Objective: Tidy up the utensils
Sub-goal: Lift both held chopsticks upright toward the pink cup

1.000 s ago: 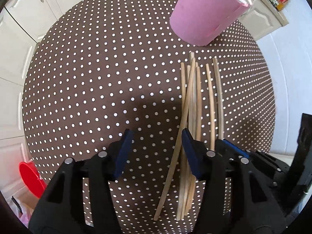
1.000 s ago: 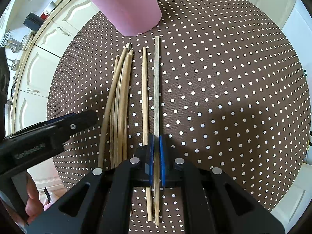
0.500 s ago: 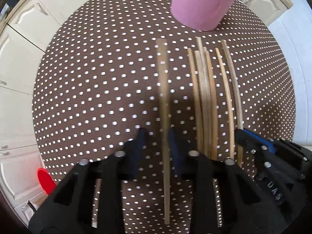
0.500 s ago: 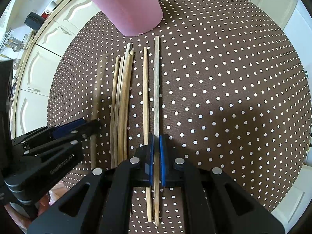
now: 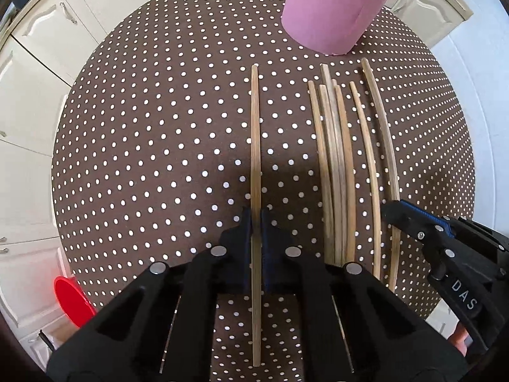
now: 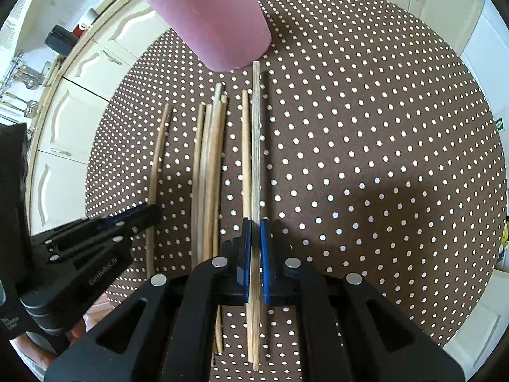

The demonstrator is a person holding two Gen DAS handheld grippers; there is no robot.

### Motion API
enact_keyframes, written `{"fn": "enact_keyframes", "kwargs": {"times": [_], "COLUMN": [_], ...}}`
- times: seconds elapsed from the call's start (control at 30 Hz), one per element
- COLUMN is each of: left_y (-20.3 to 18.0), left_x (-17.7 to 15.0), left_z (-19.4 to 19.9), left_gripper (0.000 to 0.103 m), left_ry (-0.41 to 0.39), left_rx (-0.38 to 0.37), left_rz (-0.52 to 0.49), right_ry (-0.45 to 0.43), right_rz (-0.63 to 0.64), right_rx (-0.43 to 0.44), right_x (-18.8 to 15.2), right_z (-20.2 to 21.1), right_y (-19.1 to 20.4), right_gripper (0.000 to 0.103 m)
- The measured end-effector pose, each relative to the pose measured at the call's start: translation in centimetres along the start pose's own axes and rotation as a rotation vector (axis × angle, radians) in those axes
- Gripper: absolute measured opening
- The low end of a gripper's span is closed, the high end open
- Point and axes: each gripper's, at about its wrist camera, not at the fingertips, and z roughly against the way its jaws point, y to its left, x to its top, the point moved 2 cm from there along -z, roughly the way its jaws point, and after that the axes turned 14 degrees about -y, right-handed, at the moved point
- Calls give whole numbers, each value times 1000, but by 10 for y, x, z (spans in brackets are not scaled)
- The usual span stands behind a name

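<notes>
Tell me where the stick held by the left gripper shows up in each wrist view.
Left wrist: the stick runs up the centre, clamped in the left gripper.
Right wrist: same stick at far left, apart from the bundle.
Shared landmark: pink cup.

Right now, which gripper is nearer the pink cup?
Right, though the margin is slim. The right gripper holds a chopstick whose tip nearly touches the pink cup. The left gripper holds its chopstick further left, its tip short of the cup.
</notes>
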Motion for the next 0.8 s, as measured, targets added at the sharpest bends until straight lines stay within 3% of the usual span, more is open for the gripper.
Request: {"fn": "enact_keyframes", "kwargs": {"times": [0.1,0.43,0.63,0.8], "left_y": [-7,32,47,44], "left_x": [-7,20,35,65], "left_z": [7,60,99,120], "left_gripper": [7,7,7,7], "left_ry": [-10,-100,-185,-242], "left_rx": [-1,-14,-10,-15], "left_rz": [11,77,144,141], "right_ry": [-19,-112,-221,-306], "right_rz": [-6,-54,-53,-96], "right_rx": [0,49,29,19], "right_x": [3,14,30,46], "right_z": [5,40,66,80], "right_y": [2,4,3,-4], "right_gripper": [4,5,4,4]}}
